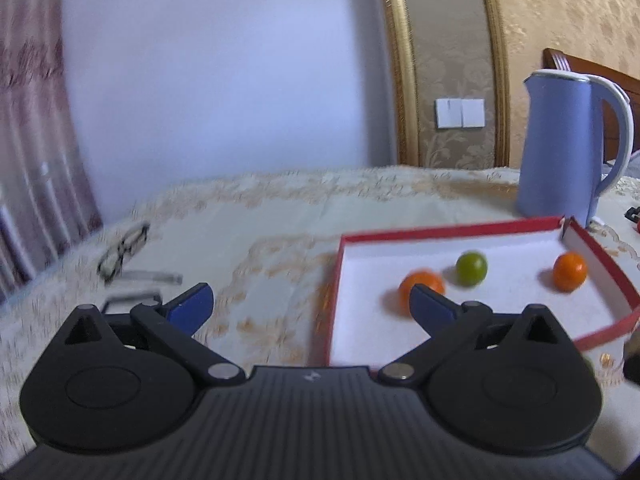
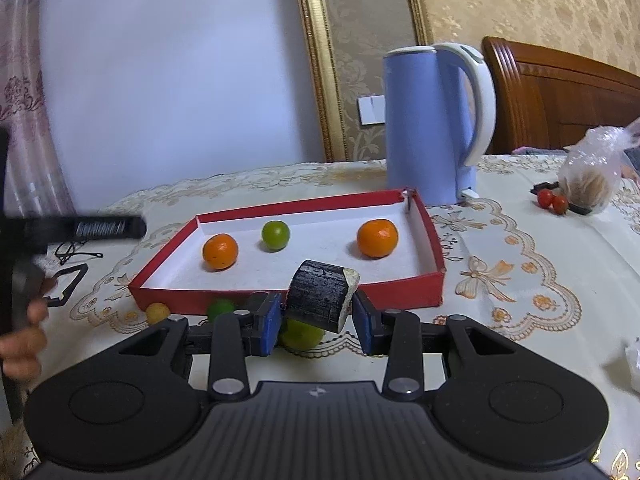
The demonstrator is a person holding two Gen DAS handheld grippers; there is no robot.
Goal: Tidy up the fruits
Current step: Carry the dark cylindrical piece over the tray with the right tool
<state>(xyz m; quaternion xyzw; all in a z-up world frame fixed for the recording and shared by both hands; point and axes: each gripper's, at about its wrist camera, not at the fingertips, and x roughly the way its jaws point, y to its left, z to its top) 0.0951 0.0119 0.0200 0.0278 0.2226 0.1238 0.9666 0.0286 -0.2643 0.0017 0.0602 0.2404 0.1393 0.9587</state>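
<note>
- Red tray (image 2: 256, 298) with white lining on cream embroidered tablecloth (image 2: 520, 280), mid-table, open top.
- Inside tray: orange (image 2: 220, 251) at left, green lime (image 2: 275, 235) just right of and slightly farther than it, second orange (image 2: 377, 238) toward right end. All three apart, none touching walls.
- Same tray from left wrist view: tray (image 1: 440, 233), near orange (image 1: 420, 282) partly hidden behind right fingertip, lime (image 1: 472, 269), far orange (image 1: 569, 271).
- Outside tray, against near wall: small yellow fruit (image 2: 157, 313), green fruit (image 2: 221, 309), another green fruit (image 2: 302, 334) under right gripper.
- Right gripper (image 2: 316, 320): narrow, clamped on dark cylindrical chunk (image 2: 320, 296) with pale cut end, tilted, just near of tray's front wall.
- Left gripper (image 1: 312, 300): jaws spread wide, nothing between them, left of tray's left wall; picture motion-blurred.
- Blue kettle (image 2: 424, 128) upright beyond tray's far right corner.
- Two small red fruits (image 2: 552, 201) and plastic bag (image 2: 592, 172) far right, well apart from tray.
- Glasses (image 1: 124, 252) on cloth far left.
- Hand (image 2: 24, 332) at left edge of right wrist view.
</note>
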